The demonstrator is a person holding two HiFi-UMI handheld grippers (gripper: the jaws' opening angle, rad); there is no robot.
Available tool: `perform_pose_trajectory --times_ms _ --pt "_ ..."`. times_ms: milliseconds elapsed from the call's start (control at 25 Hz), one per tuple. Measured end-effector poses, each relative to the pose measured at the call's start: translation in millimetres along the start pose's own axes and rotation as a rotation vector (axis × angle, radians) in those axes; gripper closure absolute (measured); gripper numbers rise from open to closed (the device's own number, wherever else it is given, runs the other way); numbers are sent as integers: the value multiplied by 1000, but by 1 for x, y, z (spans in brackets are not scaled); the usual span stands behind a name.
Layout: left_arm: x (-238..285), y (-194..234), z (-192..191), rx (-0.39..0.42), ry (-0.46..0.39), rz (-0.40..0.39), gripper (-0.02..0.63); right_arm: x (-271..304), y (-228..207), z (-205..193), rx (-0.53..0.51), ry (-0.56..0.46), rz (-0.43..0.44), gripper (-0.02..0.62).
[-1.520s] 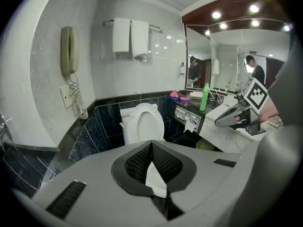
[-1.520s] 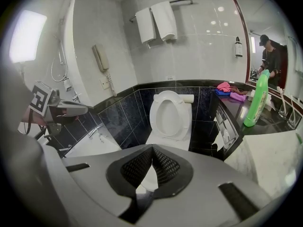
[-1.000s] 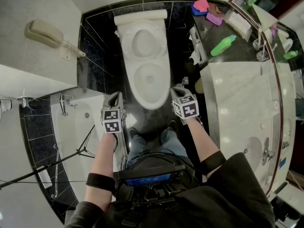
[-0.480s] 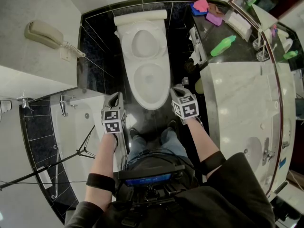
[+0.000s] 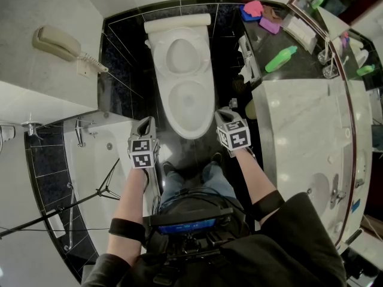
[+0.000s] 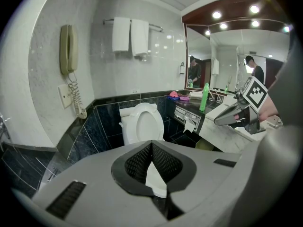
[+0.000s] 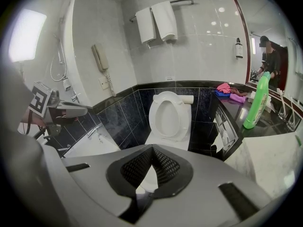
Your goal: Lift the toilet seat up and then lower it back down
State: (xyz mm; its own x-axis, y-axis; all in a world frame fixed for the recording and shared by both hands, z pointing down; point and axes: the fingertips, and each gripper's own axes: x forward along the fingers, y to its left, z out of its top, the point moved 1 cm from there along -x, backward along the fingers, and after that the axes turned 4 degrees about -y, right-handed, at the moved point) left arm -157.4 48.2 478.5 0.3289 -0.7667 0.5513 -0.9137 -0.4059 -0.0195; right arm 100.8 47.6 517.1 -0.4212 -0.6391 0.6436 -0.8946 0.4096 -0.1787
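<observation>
1. The toilet seat [image 5: 181, 55] is raised. It stands nearly upright and leans back against the cistern at 12 o'clock in the head view. Its open ring faces the person at 6 o'clock, with the hinge low and the free edge on top. Its long axis runs up and down in both gripper views [image 7: 168, 115].
2. Just below it the toilet bowl [image 5: 190, 100] lies uncovered, its long axis running from 12 to 6 o'clock.
3. The left hand-held gripper [image 5: 146, 123] hangs at 7 o'clock off the bowl's front rim and is clear of it. Its jaws are clenched together with nothing between them [image 6: 151, 143].
4. The right hand-held gripper [image 5: 222, 112] sits at 5 o'clock off the rim, also not touching. Its jaws are pressed together and empty [image 7: 152, 148].
5. The floor [image 5: 227, 46] and lower walls are glossy black tile, with pale wall above.
6. A white marble table [image 5: 299, 130] runs along 3 o'clock. A green bottle [image 5: 281, 57] stands at its dark far end, near 2 o'clock.
7. A bathtub [image 5: 90, 160] lies at 8 o'clock.
8. A wall phone [image 5: 57, 42] hangs at 10 o'clock.
9. Two white towels [image 7: 158, 20] hang above the cistern.
</observation>
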Motion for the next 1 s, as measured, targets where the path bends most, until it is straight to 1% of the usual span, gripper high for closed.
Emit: perform_pose_trajectory --times_ms 200,400,600,840,1000 --pt "-2 -2 2 -3 1 -5 598 1 -3 -2 -19 -3 -10 592" --pt "-5 -4 3 -3 2 -11 598 -1 2 -3 -12 7 1 592" --pt "-5 -1 -2 2 2 -5 598 -1 1 -7 -22 17 -6 594" --pt "-7 -6 2 -3 5 -18 598 -2 4 0 -27 8 1 593" --pt "-7 -7 4 -6 6 -20 598 2 -2 -8 -34 18 -8 593"
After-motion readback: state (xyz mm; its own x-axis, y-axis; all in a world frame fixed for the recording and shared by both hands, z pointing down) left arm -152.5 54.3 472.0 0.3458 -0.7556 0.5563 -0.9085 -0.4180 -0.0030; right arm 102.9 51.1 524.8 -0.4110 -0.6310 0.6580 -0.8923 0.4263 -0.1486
